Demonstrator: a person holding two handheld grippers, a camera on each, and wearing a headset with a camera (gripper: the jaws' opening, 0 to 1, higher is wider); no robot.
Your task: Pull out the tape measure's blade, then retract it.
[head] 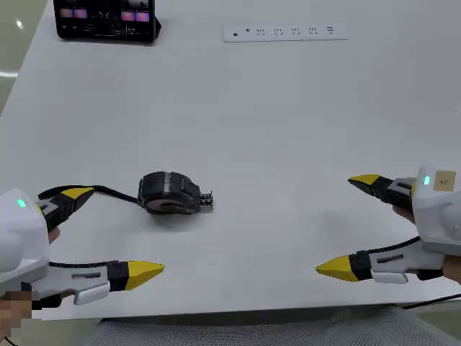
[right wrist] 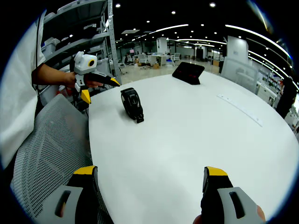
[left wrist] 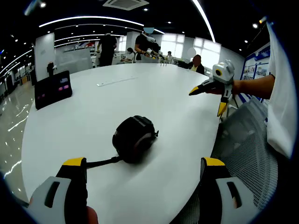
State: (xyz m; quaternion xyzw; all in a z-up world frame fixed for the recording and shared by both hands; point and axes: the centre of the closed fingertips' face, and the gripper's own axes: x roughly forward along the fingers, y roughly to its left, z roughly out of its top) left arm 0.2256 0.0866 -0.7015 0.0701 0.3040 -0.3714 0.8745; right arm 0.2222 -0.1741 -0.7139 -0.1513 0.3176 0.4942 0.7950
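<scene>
The left gripper (head: 119, 231) stood with its yellow-tipped jaws spread wide, nothing between the pads. Just ahead of those jaws, nearer the one farther from the person, lay the black, round-cased tape measure (head: 169, 193), flat on its side on the white tabletop (head: 288, 130). A thin black wrist strap (head: 115, 192) ran from the back of the case to the tip of that farther jaw; whether it touched the tip could not be told. The case had a grey band across its middle. At its mouth, on the side turned away from the left jaws, the small metal end hook (head: 207, 200) sat snug against the housing, with no blade drawn out.

The right gripper (head: 335, 225) was released too, its jaws wide apart and empty. It pointed toward the tape measure's hook end but lay well apart from it, with bare table between.

Far beyond both sets of jaws lay a white power strip (head: 284, 32) and a black tablet with a lit screen (head: 106, 18).
</scene>
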